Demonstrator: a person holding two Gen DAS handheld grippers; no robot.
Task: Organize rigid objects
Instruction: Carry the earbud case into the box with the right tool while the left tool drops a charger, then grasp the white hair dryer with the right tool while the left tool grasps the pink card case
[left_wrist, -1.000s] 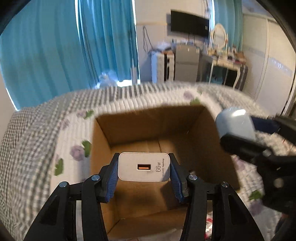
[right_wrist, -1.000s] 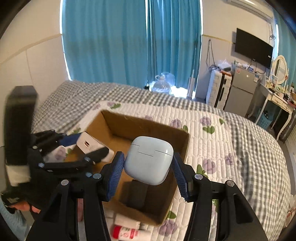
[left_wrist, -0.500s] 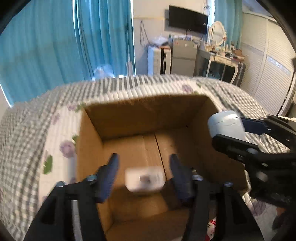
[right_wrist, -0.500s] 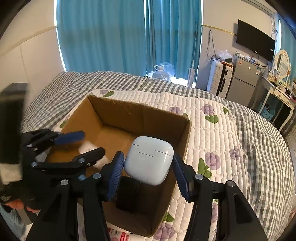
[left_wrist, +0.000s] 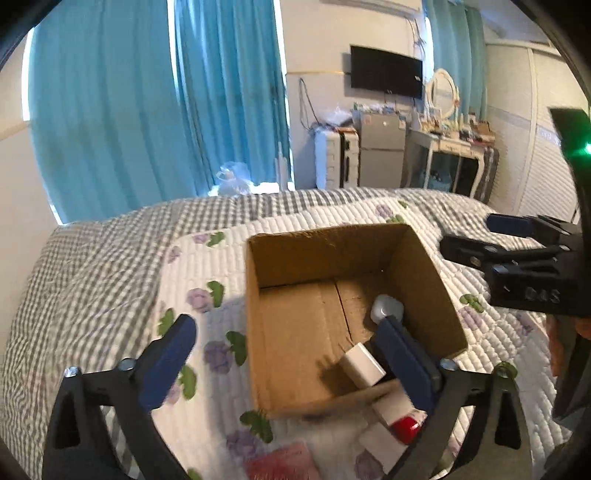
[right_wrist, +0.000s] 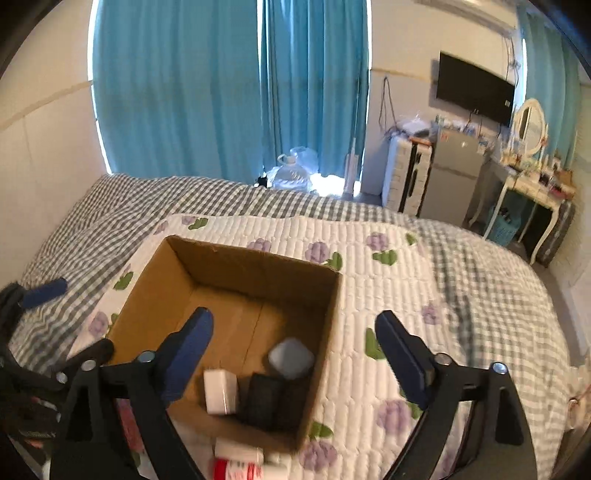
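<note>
- Left gripper (left_wrist: 288, 354) and right gripper (right_wrist: 295, 350) both gaped wide, holding nothing.
- Charger (right_wrist: 220, 391) and earbud case (right_wrist: 291, 357) lay in the cardboard box (right_wrist: 147, 295) on the bed (right_wrist: 424, 288), near its front wall.
- Drop step looked finished; next, likely fetch the tube (right_wrist: 236, 463) beside the box's front wall.

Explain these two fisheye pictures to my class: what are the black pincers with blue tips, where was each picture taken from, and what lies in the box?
There is no robot here: a person holds a two-finger gripper in each hand, and a camera on each looks forward along its fingers. One picture comes from the left gripper, the other from the right gripper. Both are open and hold nothing. Below them a cardboard box sits on a quilted, flowered bed cover. Inside the box lie a white charger, a pale rounded earbud case and a dark object too shadowed to identify. A white tube with a red end lies outside, against the box's near side.
</note>
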